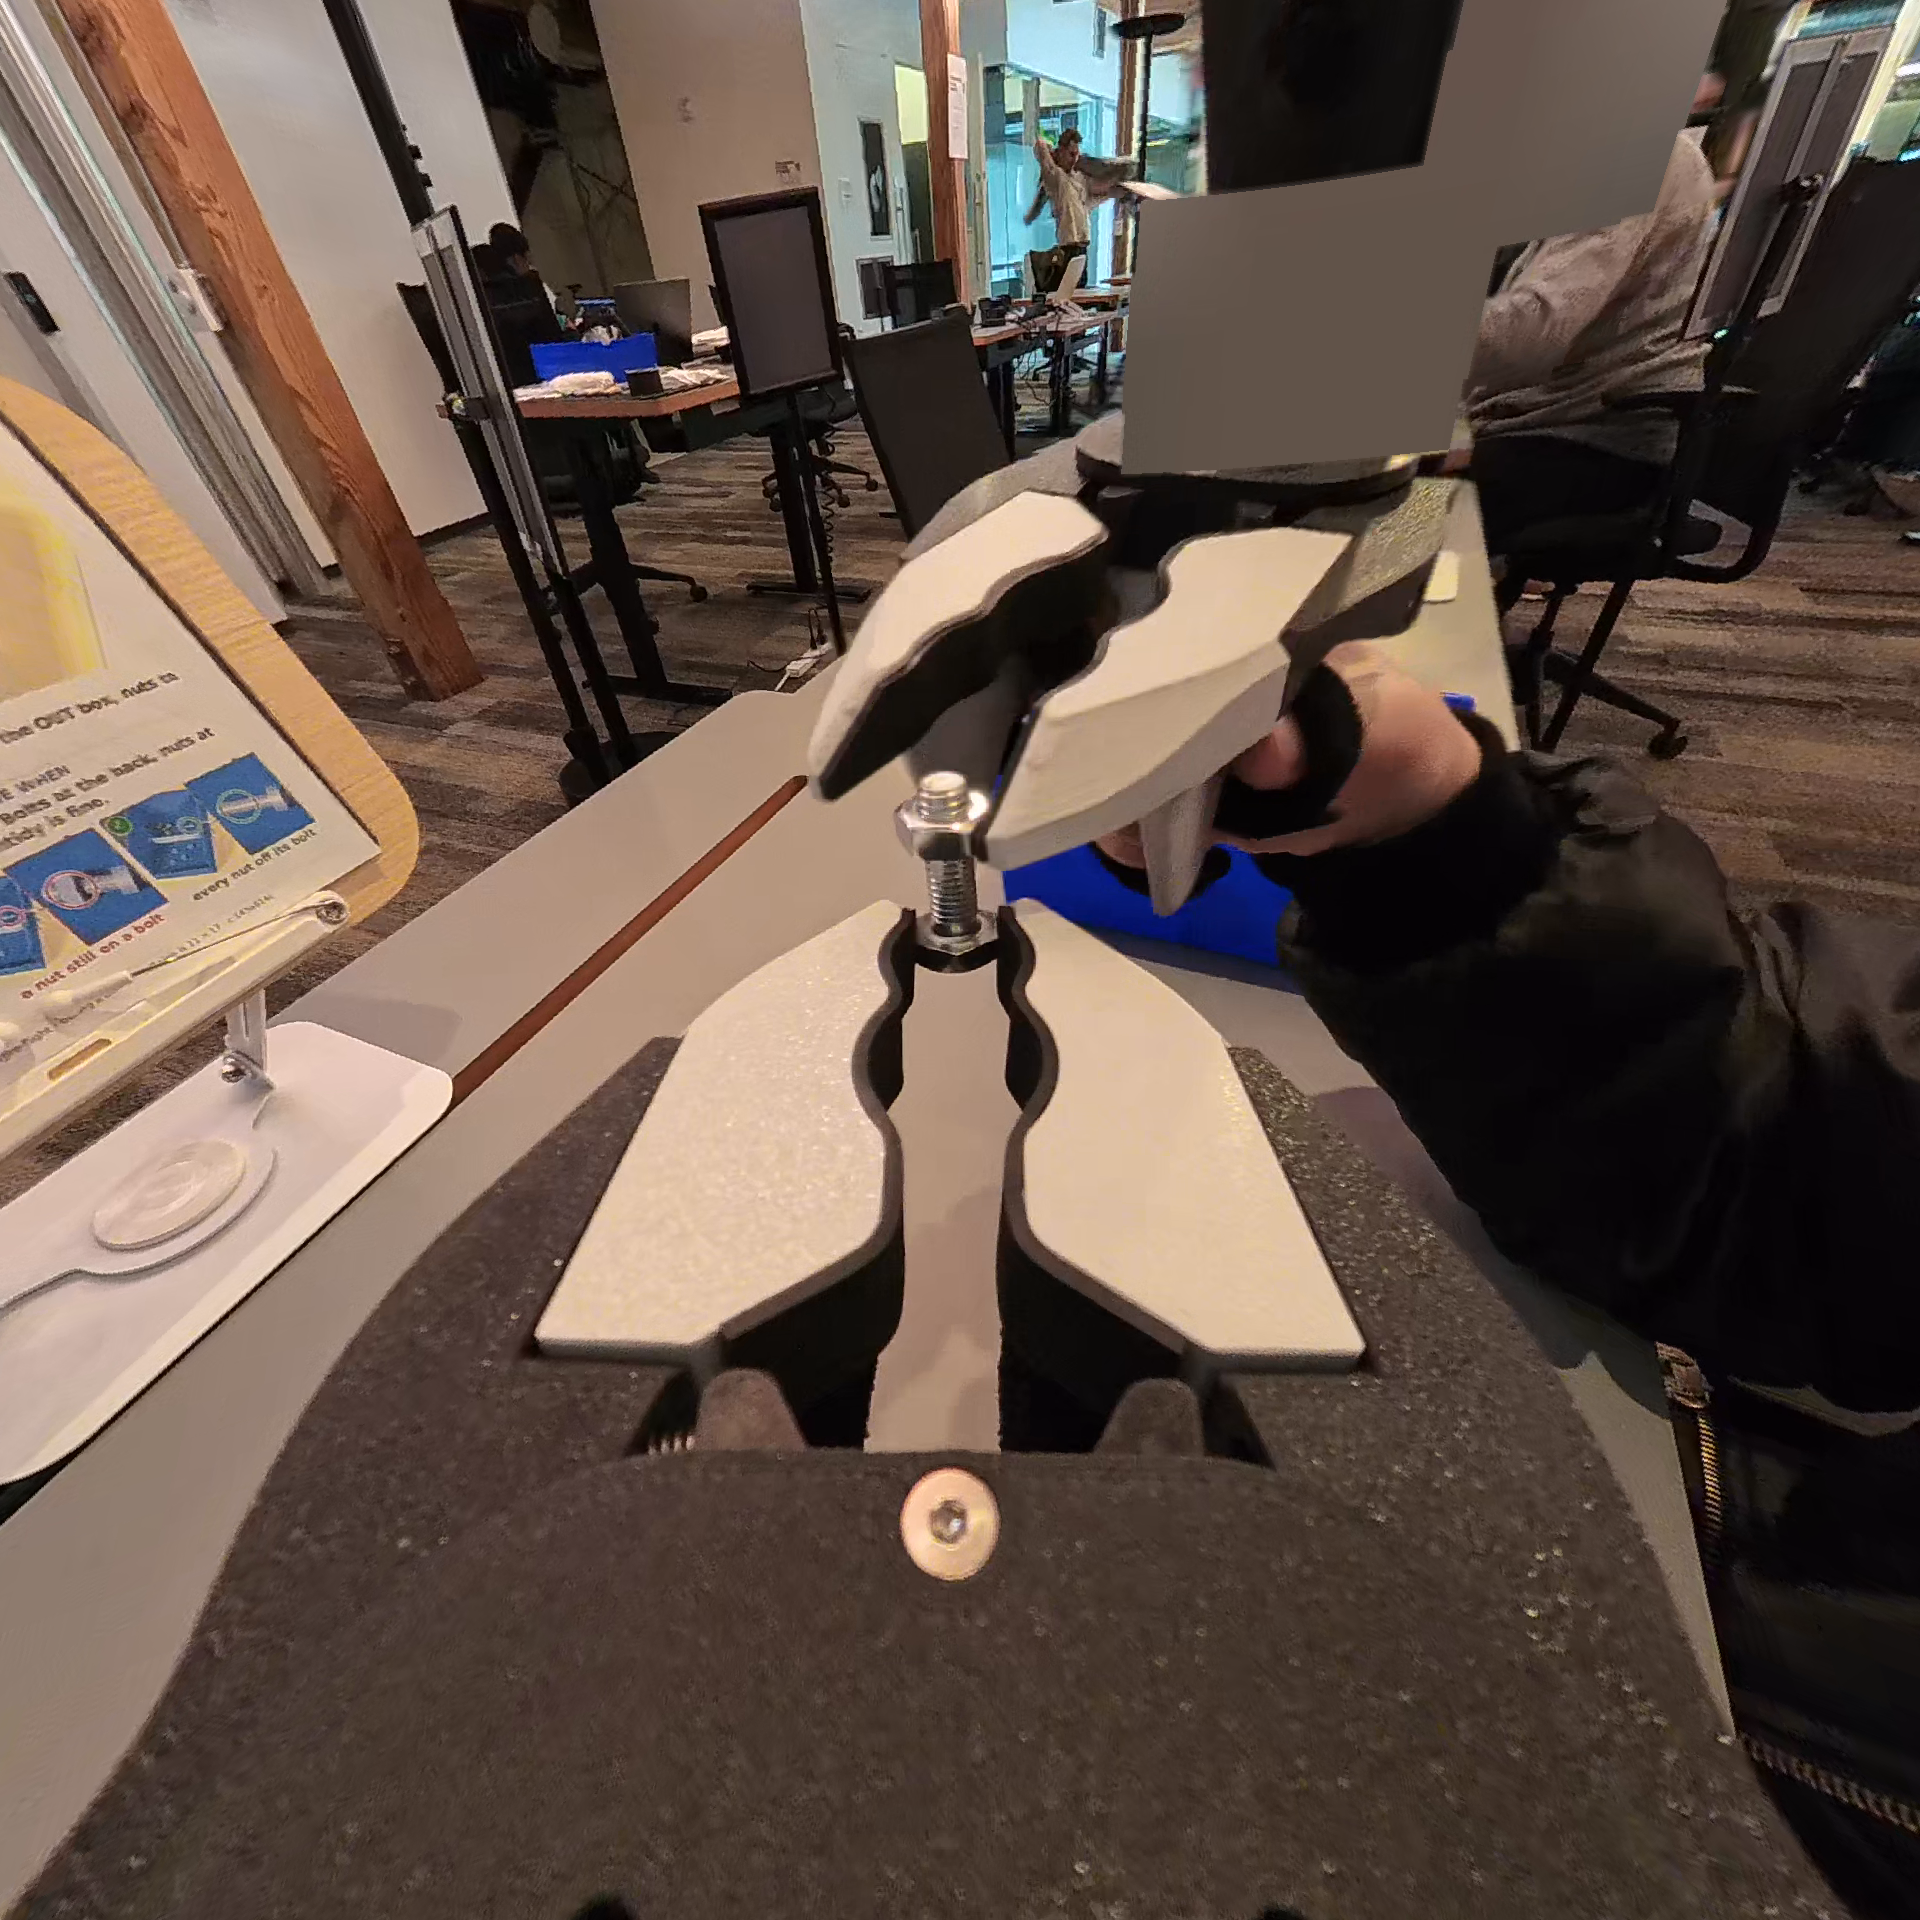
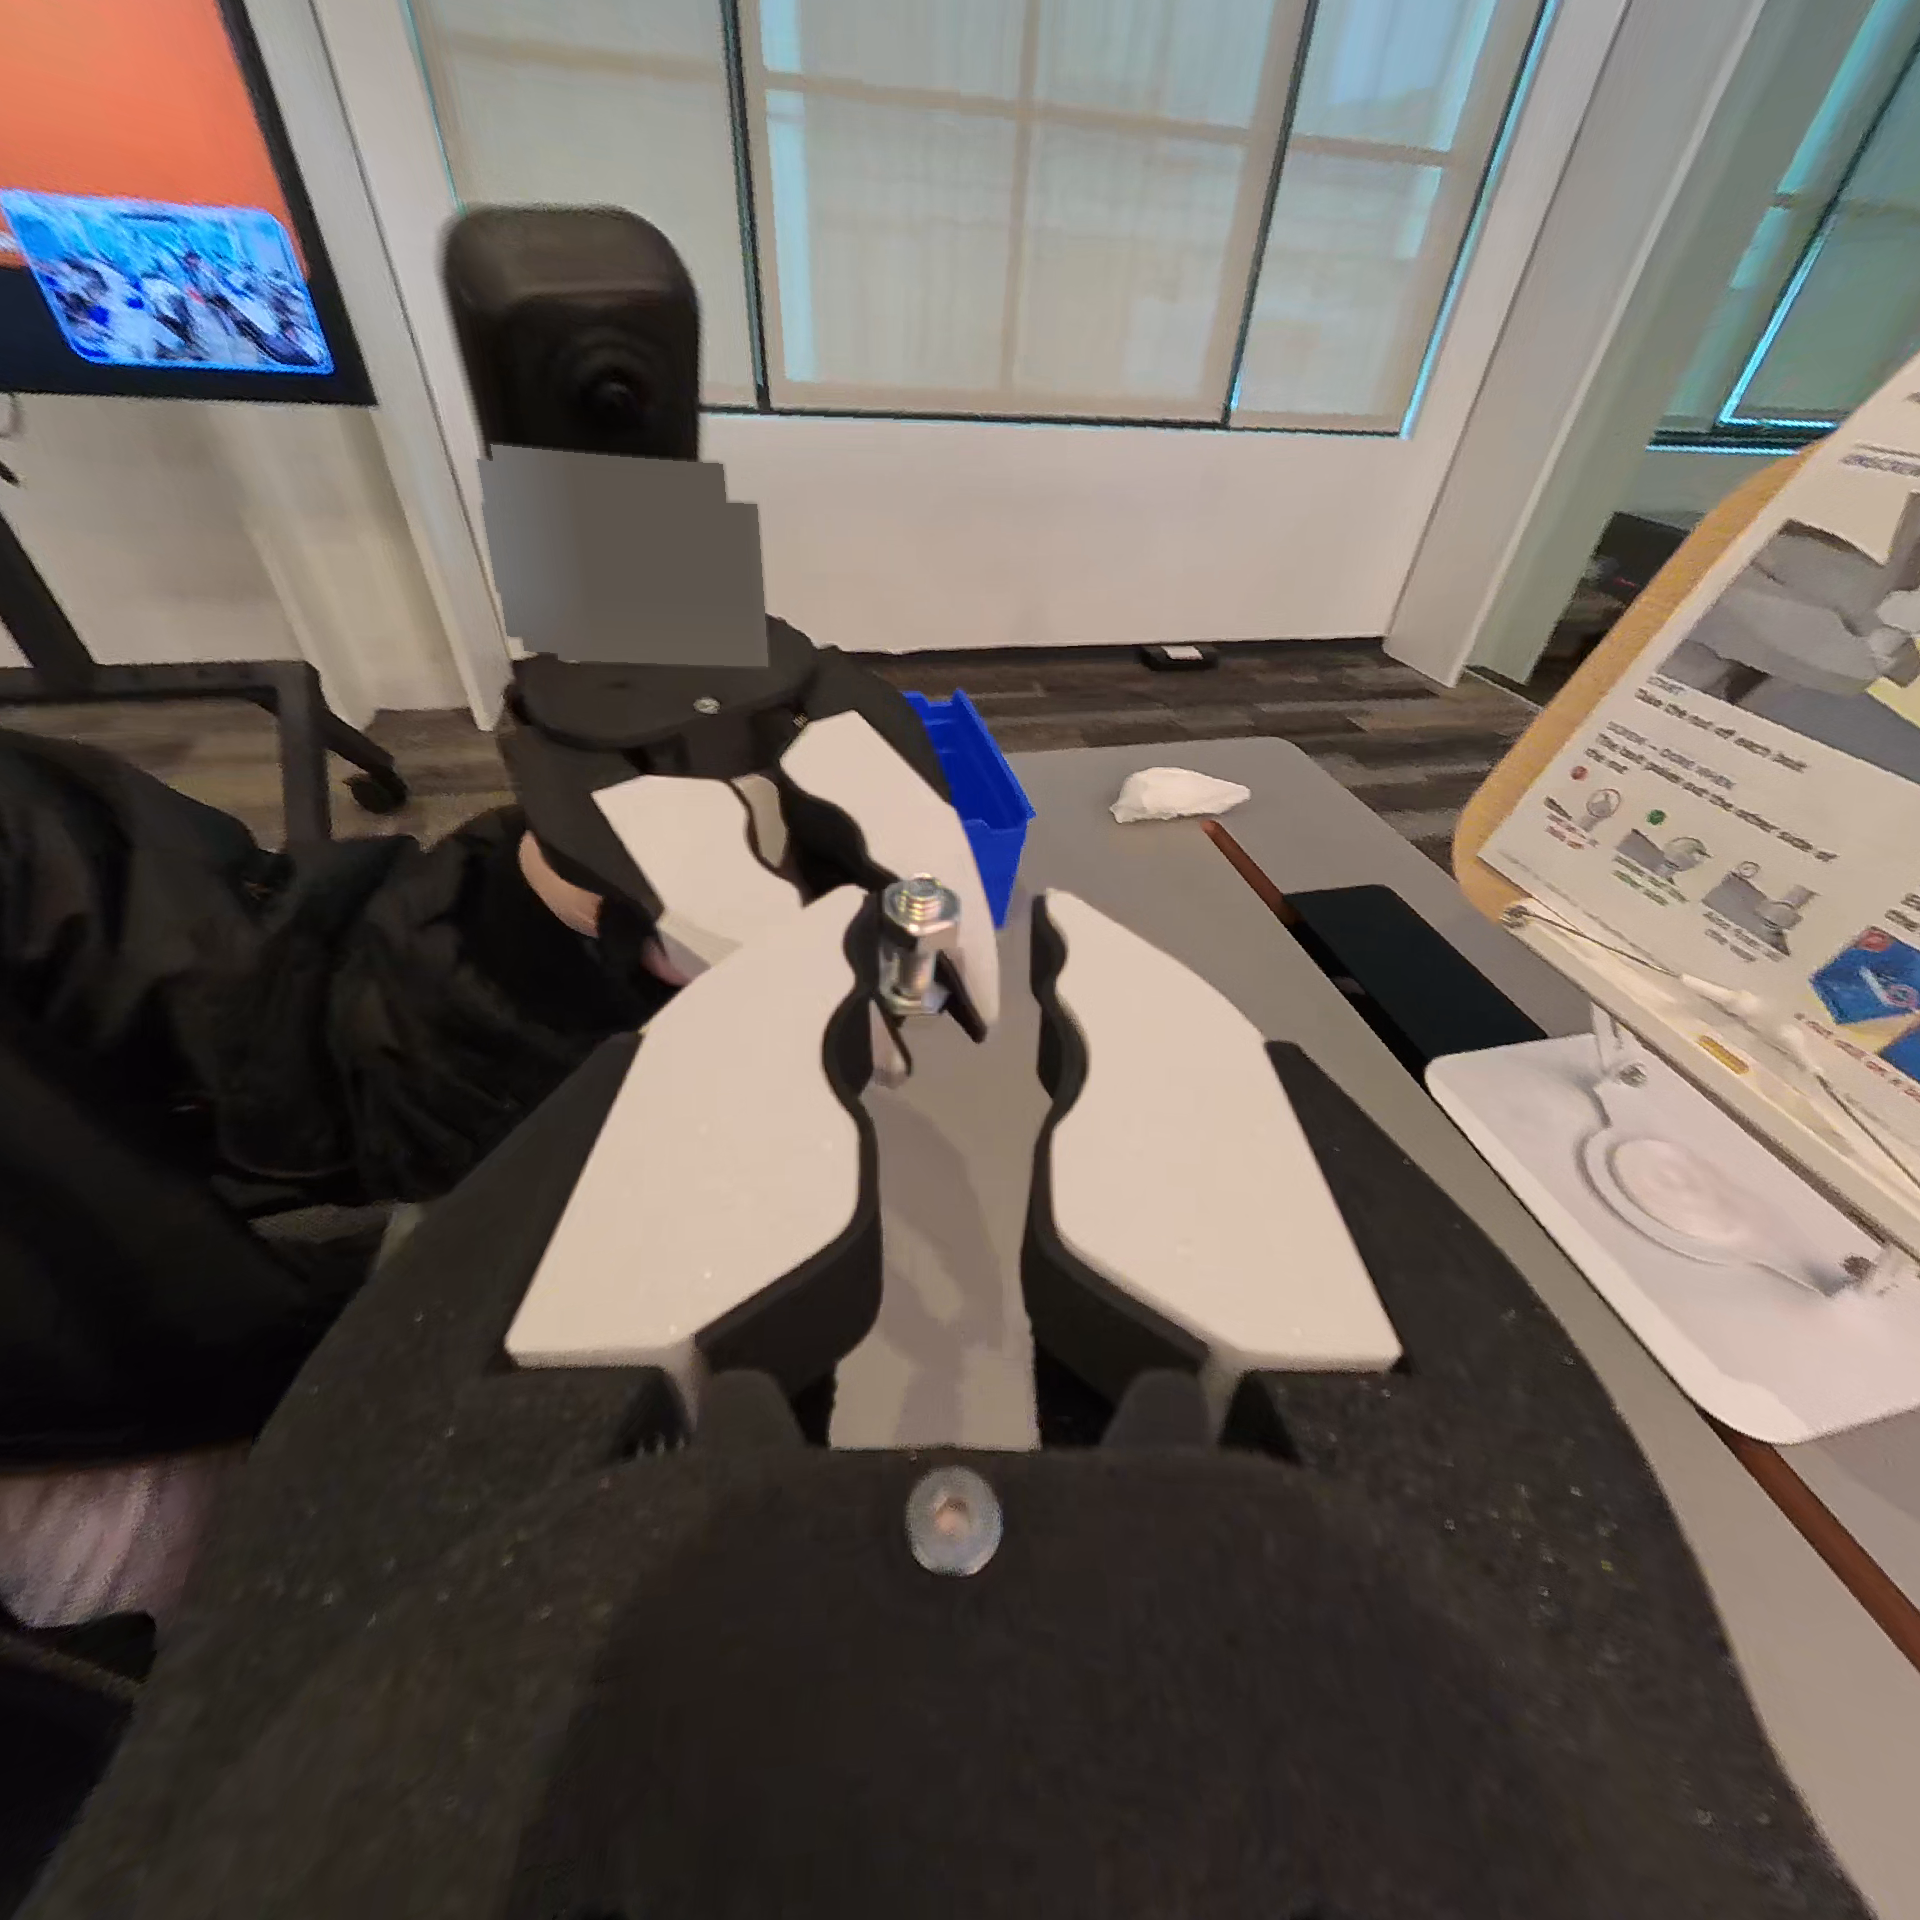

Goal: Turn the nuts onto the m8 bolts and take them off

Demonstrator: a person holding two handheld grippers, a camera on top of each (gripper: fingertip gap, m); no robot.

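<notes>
**Q:** Tool on the left (image 1: 951, 920): what is its state?

**A:** Its two fingertips are clenched on the hexagonal head of a silver bolt (image 1: 948, 894), one black pad against each side of the head. The bolt stands upright above the grey bench (image 1: 582, 883), threaded end upward.

**Q:** Where is the nut?

**A:** A silver nut (image 1: 940, 823) sits on the thread close under the bolt's top end, with bare thread showing between nut and head.

**Q:** And the tool on the right (image 1: 920, 790)?

**A:** It reaches down from above, gripped by a hand (image 1: 1382, 769) in a black fingerless glove. Its jaws stand released: one white finger (image 1: 1132, 727) lies against the nut's side, while the other finger (image 1: 935, 644) stays clear of it. In the right wrist view the bolt and nut sit beside one pad, with an open gap to the opposite pad.

**Q:** What surrounds the work?

**A:** A blue bin (image 2: 977, 790) stands on the bench behind the left tool; a crumpled white cloth (image 2: 1179, 795) lies farther back, and an instruction sheet on a white stand (image 1: 156, 1174) occupies the bench edge.
</notes>
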